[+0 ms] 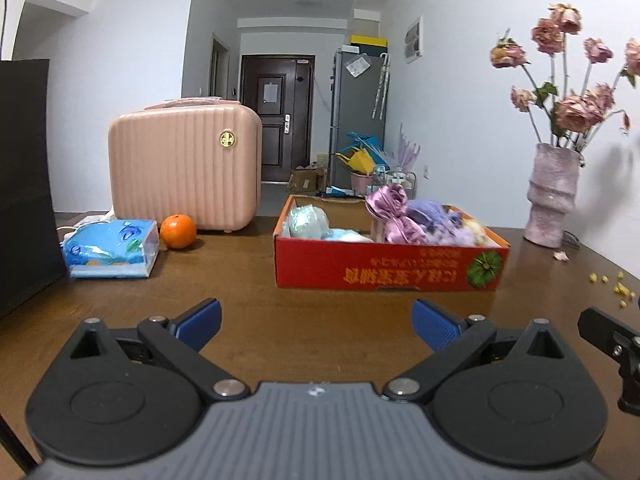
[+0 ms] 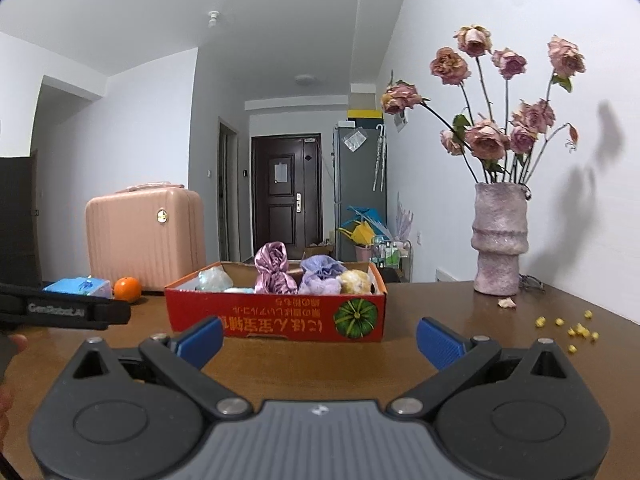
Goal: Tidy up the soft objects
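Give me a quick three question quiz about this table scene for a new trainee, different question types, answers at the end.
1. True or false: the left gripper is shut on a soft object.
2. Multiple choice: the orange sits beside A) the vase B) the pink suitcase C) the yellow bits.
3. Fill in: the soft objects, such as the shiny pink fabric bundle, lie in the ____ box.

Key: 1 false, both it and the right gripper are open and empty; 2 B; 3 red.
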